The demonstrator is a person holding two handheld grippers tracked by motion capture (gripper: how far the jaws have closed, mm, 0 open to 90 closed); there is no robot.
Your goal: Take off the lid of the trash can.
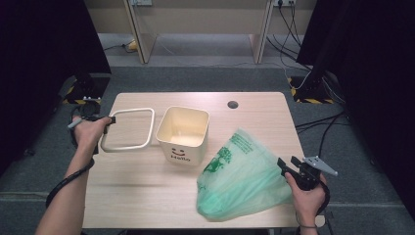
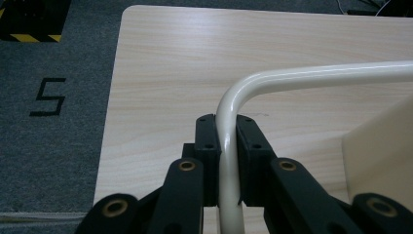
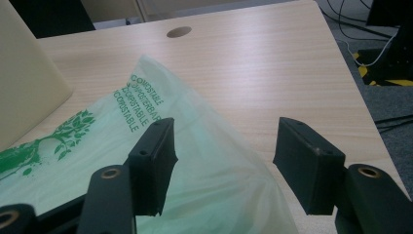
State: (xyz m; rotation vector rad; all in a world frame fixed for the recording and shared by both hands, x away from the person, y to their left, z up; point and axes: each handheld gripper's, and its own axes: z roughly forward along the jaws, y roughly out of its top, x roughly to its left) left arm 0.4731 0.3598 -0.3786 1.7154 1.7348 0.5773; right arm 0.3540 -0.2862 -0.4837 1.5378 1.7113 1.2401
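Cream-coloured ring frame (image 2: pixel 311 73) — a rounded-square hoop that looks made to sit on the bin's rim — is pinched between the jaws of the left gripper (image 2: pixel 228 146), which are closed tight on one side of the tube near its corner. In the high view that hoop (image 1: pixel 128 129) sits over the left part of the table (image 1: pixel 147 196), just beside the open cream bin (image 1: pixel 183 133) with the smiley face and "Hello" on its front.

Over on the right, the right gripper (image 3: pixel 221 161) has its jaws standing wide, gripping nothing; the edge of the green compostable bag (image 3: pixel 160 161) lies under and between them, unpinched. The bag (image 1: pixel 242 178) sprawls across the near right of the table, close to the bin.

From where I stand, the risks look plain enough. The hoop is held at one point only, so it could swivel or slip in the pads if swung toward the bin. The bag film is thin and slack; a bite taken too shallow would let it slide free, and a careless sweep of either hand might knock the light bin over.
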